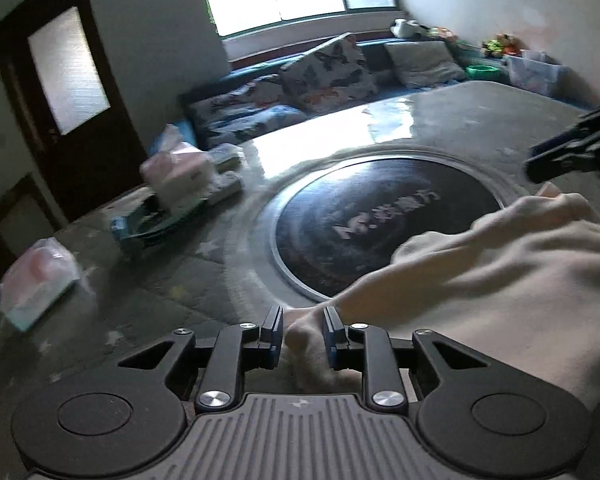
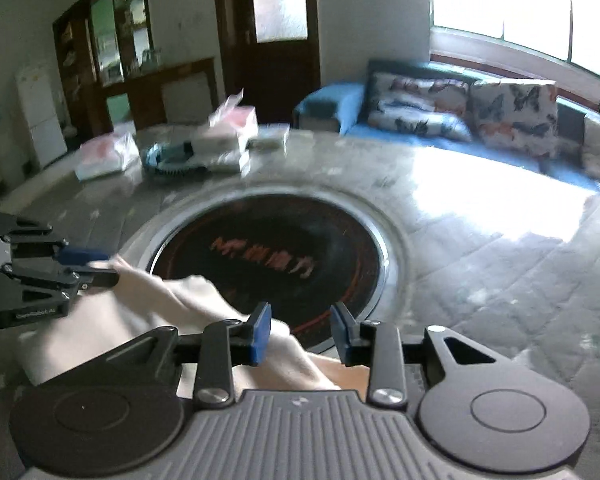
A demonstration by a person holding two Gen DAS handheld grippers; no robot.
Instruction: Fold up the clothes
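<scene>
Two grippers, one soft cream cloth garment on my grey quilted worktop.

My left gripper (image 1: 302, 338) is pinched on a bunched end of the cream cloth garment (image 1: 500, 276). My right gripper (image 2: 300, 334) is spread apart, with cloth lying under its left pad and nothing pinched. The garment runs long-ways from my left gripper toward my right one, beside the round black glass plate (image 2: 268, 256) set in the worktop (image 2: 480, 248). I think my right gripper, just above its end, must grab next.
</scene>
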